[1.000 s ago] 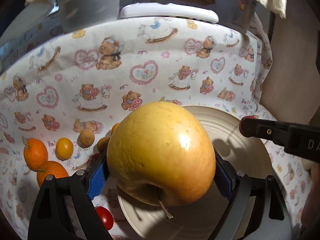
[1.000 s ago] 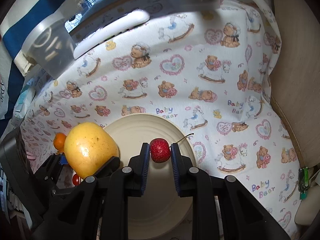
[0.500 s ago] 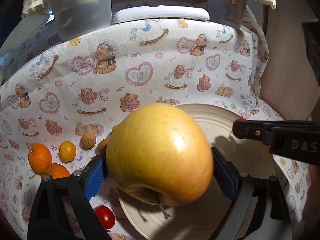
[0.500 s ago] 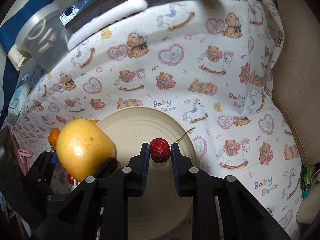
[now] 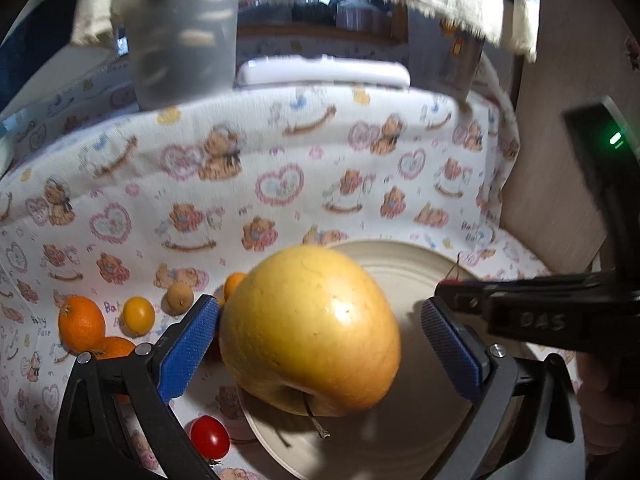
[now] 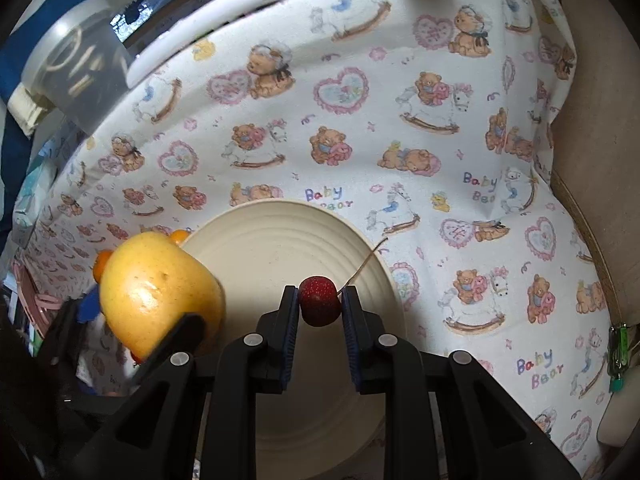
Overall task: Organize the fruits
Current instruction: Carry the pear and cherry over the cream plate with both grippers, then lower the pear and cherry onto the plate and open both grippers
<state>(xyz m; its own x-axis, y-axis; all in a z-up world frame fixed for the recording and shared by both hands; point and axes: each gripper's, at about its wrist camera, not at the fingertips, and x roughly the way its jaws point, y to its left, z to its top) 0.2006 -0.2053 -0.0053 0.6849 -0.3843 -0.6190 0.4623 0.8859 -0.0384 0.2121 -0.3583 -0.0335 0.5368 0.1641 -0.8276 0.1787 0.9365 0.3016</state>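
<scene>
Far left on the desk, over white cloth (image 5: 280,184) w/ teddy-bear and heart print: round orange (image 5: 80,322), w/ 2nd orange (image 5: 116,350) touching it and partly hidden behind the left finger. Just right of those, small yellow citrus (image 5: 138,314), then tan rough-skinned round fruit (image 5: 180,298), then small orange kumquat-like fruit (image 5: 234,282) peeking out behind the apple. Nearer the camera, glossy red cherry tomato (image 5: 209,436) on the cloth just beside the plate rim. At back left, clear plastic tub (image 5: 180,40), blurred; right of it, flat white oblong object (image 5: 324,72). Centre of left wrist view: left gripper (image 5: 318,306) w/ blue-padded fingers (image 5: 188,344) spread wide, clamping nothing. Left pad at or v. close to skin of large yellow-gold apple (image 5: 310,332), contact unclear; right pad clearly apart from it. Apple over left rim of ridged cream ceramic plate (image 5: 400,264), stem end down and toward camera; looks to be resting on plate, can't confirm. Further right: right gripper (image 6: 320,294), fingers pinching small dark-red cherry (image 6: 319,306) by its sides, thin stem sticking out up and to the right. Cherry held over the plate approx. mid-width in right wrist view; height above plate not readable.
</scene>
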